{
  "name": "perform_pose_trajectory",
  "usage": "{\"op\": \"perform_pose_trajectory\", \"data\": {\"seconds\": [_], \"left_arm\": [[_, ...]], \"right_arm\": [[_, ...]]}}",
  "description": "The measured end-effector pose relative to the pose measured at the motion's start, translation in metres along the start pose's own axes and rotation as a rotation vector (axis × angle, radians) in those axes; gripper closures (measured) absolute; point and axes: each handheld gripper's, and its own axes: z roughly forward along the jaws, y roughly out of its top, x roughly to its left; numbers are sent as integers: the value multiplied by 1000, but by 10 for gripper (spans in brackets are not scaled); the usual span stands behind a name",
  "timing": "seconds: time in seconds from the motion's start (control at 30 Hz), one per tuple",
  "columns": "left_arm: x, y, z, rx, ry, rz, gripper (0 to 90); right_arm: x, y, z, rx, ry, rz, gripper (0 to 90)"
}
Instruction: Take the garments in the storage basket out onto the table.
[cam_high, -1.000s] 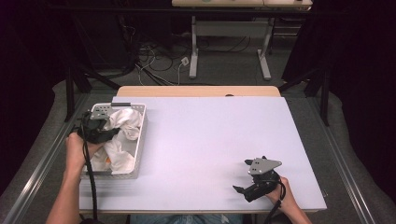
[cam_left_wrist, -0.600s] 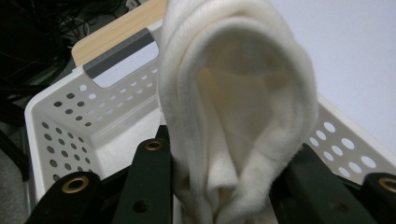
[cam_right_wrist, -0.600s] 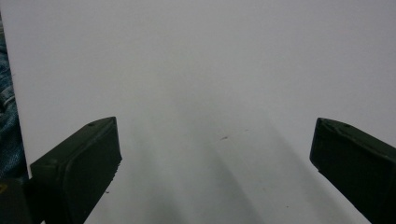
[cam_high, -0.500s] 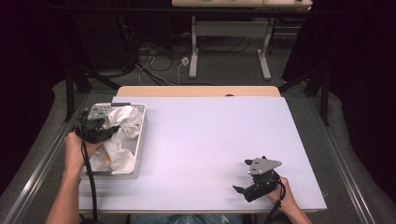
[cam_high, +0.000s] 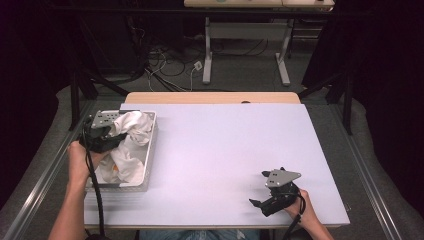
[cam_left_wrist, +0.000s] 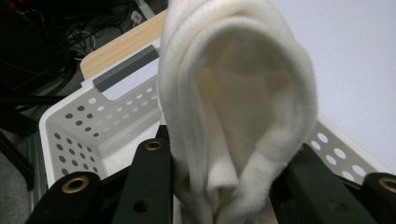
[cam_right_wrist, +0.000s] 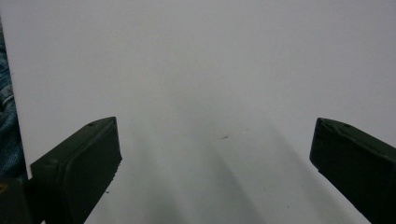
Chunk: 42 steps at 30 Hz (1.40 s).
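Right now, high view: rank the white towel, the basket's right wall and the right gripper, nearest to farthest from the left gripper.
1. White towel: clamped in the left gripper, inside the basket.
2. Basket's right wall: just past the towel, on the table's left side.
3. Right gripper: far across the table, near its front right edge.

Dark room, cables (cam_high: 165, 60) on floor

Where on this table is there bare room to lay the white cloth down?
The white tabletop is bare between the white perforated basket and the right gripper. Crowded: the basket, with white cloth clamped by the left gripper.
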Motion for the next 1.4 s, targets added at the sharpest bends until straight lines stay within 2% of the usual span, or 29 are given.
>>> {"op": "perform_pose_trajectory", "data": {"seconds": [0.1, 0.4, 0.43, 0.47, 0.6, 0.63, 0.73, 0.8, 0.9, 0.93, 0.97, 1.17, 1.3, 1.4], "left_arm": [[1, 1, -2, -8, 8, 15, 688], [-3, 5, -7, -34, 12, 16, 687], [-2, 5, -8, -39, 18, 28, 687], [-3, 5, -8, -43, 14, 17, 687], [-4, 7, -11, -56, 25, 32, 687], [-5, 8, -12, -58, 20, 21, 687], [-5, 9, -14, -71, 31, 39, 687], [-7, 10, -15, -75, 27, 31, 687], [-8, 11, -16, -80, 30, 42, 688], [-9, 12, -16, -87, 26, 32, 687], [-9, 12, -17, -89, 33, 43, 687], [-11, 14, -21, -107, 29, 49, 687], [-13, 17, -20, -92, 9, 55, 688], [-14, 20, -18, -90, 12, 78, 688]], "right_arm": [[0, 0, 0, 1, 3, -1, 15], [0, 0, 0, 4, 3, -1, 15], [0, 0, 0, 4, 3, -1, 15], [0, 0, 0, 8, 3, 5, 15], [0, 0, 0, 2, -1, 4, 16], [1, 0, 0, 3, -1, 4, 16], [0, 0, 0, 6, 2, 1, 16], [0, 0, 1, 4, 2, 1, 16], [0, 0, 1, 3, 0, -3, 18], [0, 0, 1, 3, 0, -3, 19], [0, 0, 1, 6, 0, -3, 18], [0, 0, 1, 7, 2, -1, 18], [0, 1, 1, 8, 0, 0, 19], [0, 1, 1, 5, -3, 0, 19]]}}
